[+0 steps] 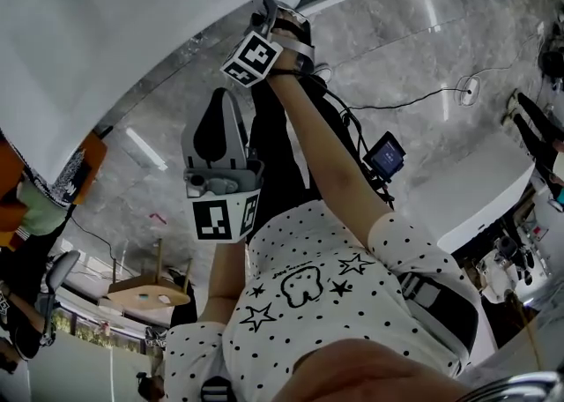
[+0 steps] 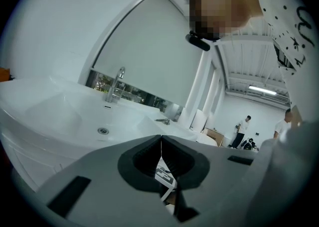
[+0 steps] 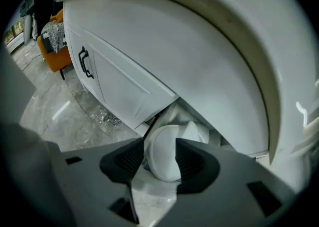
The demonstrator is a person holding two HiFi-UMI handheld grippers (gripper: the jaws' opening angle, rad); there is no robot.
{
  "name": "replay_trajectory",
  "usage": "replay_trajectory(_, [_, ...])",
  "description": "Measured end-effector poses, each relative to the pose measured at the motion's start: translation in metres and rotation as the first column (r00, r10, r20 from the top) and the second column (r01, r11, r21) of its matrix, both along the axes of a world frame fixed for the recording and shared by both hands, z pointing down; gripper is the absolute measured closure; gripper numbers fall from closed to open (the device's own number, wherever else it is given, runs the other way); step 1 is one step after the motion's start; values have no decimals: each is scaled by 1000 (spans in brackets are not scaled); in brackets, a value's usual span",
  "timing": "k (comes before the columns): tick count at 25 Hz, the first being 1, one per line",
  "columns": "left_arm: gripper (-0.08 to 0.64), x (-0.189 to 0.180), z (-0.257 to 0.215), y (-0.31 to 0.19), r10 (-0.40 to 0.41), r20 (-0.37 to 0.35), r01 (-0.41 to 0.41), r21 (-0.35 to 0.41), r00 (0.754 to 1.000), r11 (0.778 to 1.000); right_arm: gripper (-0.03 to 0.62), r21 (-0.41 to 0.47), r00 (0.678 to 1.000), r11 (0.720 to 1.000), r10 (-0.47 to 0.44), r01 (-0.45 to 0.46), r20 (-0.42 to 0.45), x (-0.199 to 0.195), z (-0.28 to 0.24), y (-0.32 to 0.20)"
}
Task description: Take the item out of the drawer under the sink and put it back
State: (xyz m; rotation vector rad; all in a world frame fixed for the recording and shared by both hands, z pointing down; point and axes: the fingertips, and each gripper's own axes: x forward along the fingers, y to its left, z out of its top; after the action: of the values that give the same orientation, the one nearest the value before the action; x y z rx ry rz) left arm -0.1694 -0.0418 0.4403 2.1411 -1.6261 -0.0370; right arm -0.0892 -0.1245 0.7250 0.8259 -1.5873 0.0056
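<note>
The white rounded item (image 3: 165, 165) sat just under the sink (image 3: 214, 47), at the mouth of the open drawer (image 3: 195, 127), with crumpled white stuff behind it. The right gripper (image 3: 159, 146) had its jaws spread wide on either side of it, and I couldn't see them squeezing. To me the item looked light, smooth-skinned and likely slippery, so it was probably best pinched across its fat middle, not the curved end. The left gripper (image 2: 160, 139) hung back from the sink, jaws closed together on nothing.

Only the right gripper view showed the item and a black handle (image 3: 84, 62) further along below the sink. The left gripper view alone showed the basin top and the tap (image 2: 117, 84). The head view showed both arms, but no item.
</note>
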Motion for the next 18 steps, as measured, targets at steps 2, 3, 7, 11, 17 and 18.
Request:
replay_trajectory(2, [555, -3, -3, 0, -7, 1, 7, 1, 1000, 1000, 382, -18, 999, 999, 38, -39, -21, 4, 3, 0])
replay_trajectory(3, [555, -3, -4, 1, -9, 3, 9, 1, 1000, 1000, 381, -22, 998, 998, 53, -54, -32, 5, 3, -1])
replay_trajectory(7, [555, -2, -6, 3, -17, 5, 17, -3, 1000, 1000, 363, -34, 991, 992, 118, -120, -62, 15, 9, -2])
replay_trajectory(11, [555, -4, -9, -2, -21, 4, 21, -3, 1000, 1000, 357, -41, 972, 973, 224, -227, -66, 27, 13, -9])
replay_trajectory(17, [555, -4, -7, -2, -23, 4, 23, 0, 1000, 1000, 465, 40, 971, 971, 238, -237, -29, 29, -1, -8])
replay_trajectory(18, [555, -4, -8, -2, -21, 5, 21, 1, 1000, 1000, 478, 50, 971, 970, 240, -239, -14, 30, -5, -8])
